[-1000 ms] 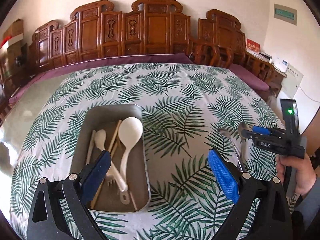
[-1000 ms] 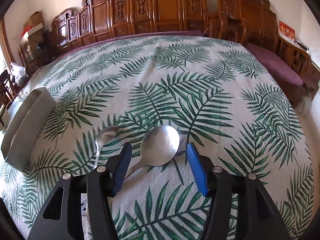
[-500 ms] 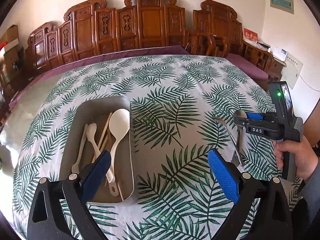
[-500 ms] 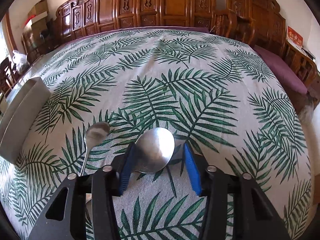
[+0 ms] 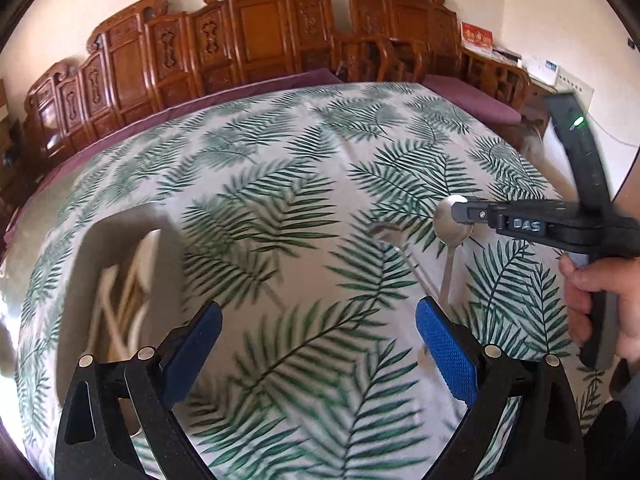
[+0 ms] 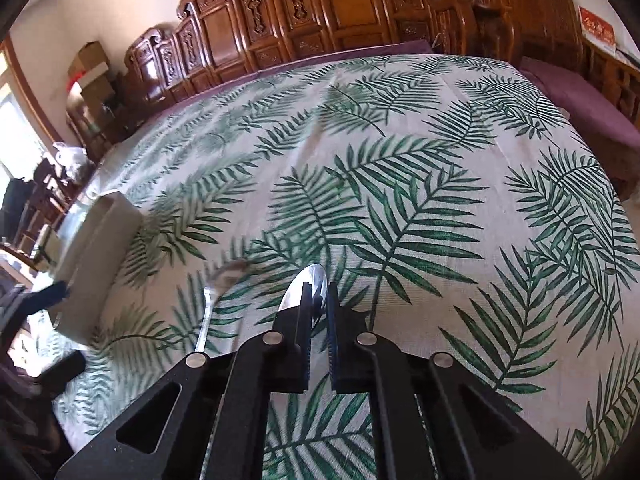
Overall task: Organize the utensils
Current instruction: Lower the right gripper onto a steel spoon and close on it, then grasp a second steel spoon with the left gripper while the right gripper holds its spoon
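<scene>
Near the right edge of the counter [image 6: 460, 168], a large metal spoon [image 6: 310, 284] sat with its bowl clamped between the nearly closed jaws of the right gripper [image 6: 318, 300], a hand [image 5: 600, 304] working the grip. Just beside it toward the left edge lay a smaller metal spoon [image 6: 212, 300] flat on the palm-leaf cloth [image 5: 280, 184]. Farther toward the left edge stood a grey tray [image 5: 76, 320] holding pale utensils [image 5: 136, 292], blurred. Over bare cloth between tray and spoons, the left gripper [image 5: 318, 332] hung with jaws wide apart, nothing between them.
</scene>
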`<state>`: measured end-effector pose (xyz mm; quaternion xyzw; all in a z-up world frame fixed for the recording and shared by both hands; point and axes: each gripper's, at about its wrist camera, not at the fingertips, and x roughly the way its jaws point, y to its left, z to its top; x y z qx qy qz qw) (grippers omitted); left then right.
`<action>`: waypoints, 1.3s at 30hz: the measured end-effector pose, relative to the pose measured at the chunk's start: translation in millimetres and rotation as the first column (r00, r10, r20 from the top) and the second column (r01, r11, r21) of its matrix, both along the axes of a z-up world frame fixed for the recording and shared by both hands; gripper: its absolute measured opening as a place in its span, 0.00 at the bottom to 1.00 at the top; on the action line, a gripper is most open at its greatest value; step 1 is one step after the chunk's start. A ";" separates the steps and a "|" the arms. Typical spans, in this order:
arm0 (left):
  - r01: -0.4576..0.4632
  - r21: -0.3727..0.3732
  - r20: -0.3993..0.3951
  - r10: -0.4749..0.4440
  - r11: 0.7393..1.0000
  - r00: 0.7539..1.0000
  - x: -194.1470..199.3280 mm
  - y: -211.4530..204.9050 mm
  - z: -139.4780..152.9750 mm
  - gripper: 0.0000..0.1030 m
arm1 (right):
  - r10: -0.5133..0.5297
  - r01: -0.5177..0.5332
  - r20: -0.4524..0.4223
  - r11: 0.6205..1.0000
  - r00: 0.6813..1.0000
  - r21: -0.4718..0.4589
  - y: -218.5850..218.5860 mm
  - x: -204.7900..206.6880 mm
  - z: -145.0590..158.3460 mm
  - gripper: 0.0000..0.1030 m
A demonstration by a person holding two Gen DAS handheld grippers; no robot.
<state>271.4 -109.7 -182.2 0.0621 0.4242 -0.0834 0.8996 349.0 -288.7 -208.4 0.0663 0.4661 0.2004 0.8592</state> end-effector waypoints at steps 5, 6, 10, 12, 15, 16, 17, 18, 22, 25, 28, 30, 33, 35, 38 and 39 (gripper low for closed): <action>0.014 -0.021 -0.032 -0.015 1.000 0.999 19.7 -21.3 -9.7 0.91 | 0.013 -0.013 -0.008 1.000 1.000 0.006 -1.9 -2.9 -0.2 0.06; 0.015 -0.029 -0.039 -0.016 0.999 0.999 23.5 -25.0 -11.1 0.91 | 0.012 -0.012 -0.010 1.000 1.000 0.009 -3.1 -2.8 -0.7 0.06; 0.011 -0.054 -0.076 -0.015 0.998 0.997 38.9 -38.7 -18.2 0.83 | 0.007 -0.007 -0.019 1.000 1.000 0.018 -5.5 -1.1 -3.3 0.06; 0.009 -0.071 -0.096 -0.015 0.997 0.995 45.6 -44.3 -23.0 0.73 | 0.007 -0.006 -0.022 1.000 1.000 0.017 -6.1 -0.9 -3.9 0.06; 0.008 -0.088 -0.115 -0.018 0.996 0.993 50.4 -48.1 -28.3 0.61 | 0.004 -0.003 -0.027 1.000 1.000 0.020 -8.2 -0.8 -5.2 0.06; 0.010 -0.088 -0.120 -0.021 0.996 0.993 51.9 -50.4 -30.8 0.57 | 0.003 -0.002 -0.027 1.000 1.000 0.022 -8.8 -0.9 -5.2 0.06; 0.011 -0.084 -0.123 -0.021 0.996 0.992 52.9 -52.1 -32.5 0.51 | 0.001 0.000 -0.027 1.000 1.000 0.024 -10.0 -1.3 -5.0 0.06; 0.011 -0.080 -0.129 -0.021 0.997 0.991 54.1 -53.7 -35.1 0.45 | -0.001 0.002 -0.027 1.000 1.000 0.026 -10.9 -1.3 -5.0 0.06; 0.012 -0.080 -0.147 -0.024 0.997 0.989 57.4 -56.9 -41.5 0.31 | -0.008 0.009 -0.029 0.999 1.000 0.034 -14.3 -1.5 -4.4 0.06; 0.015 -0.082 -0.150 -0.027 0.997 0.988 58.3 -59.0 -43.9 0.24 | -0.007 0.008 -0.026 0.999 1.000 0.036 -14.6 -1.5 -3.8 0.06; 0.017 -0.082 -0.160 -0.030 0.996 0.987 60.2 -60.4 -46.1 0.14 | -0.008 0.009 -0.026 0.999 1.000 0.039 -14.7 -1.8 -3.9 0.06; 0.013 -0.079 -0.171 -0.026 0.997 0.985 60.9 -60.8 -48.8 0.10 | -0.008 0.009 -0.027 0.999 1.000 0.039 -14.9 -1.9 -3.7 0.06; 0.012 -0.086 -0.170 -0.026 0.996 0.985 60.3 -58.9 -49.2 0.03 | -0.008 0.009 -0.028 0.999 1.000 0.043 -14.1 -1.5 -3.2 0.06; 0.015 -0.082 -0.167 -0.029 0.997 0.986 59.2 -57.2 -48.5 0.03 | -0.003 0.004 -0.028 0.999 1.000 0.054 -13.1 -1.6 -2.9 0.05; 0.027 -0.070 -0.150 -0.038 0.997 0.988 54.0 -53.0 -42.9 0.02 | 0.010 -0.008 -0.025 0.997 1.000 0.074 -8.9 -2.3 -0.2 0.04; 0.033 -0.066 -0.142 -0.042 0.997 0.989 51.9 -50.8 -39.3 0.02 | 0.017 -0.015 -0.021 0.997 1.000 0.080 -6.9 -2.8 1.4 0.04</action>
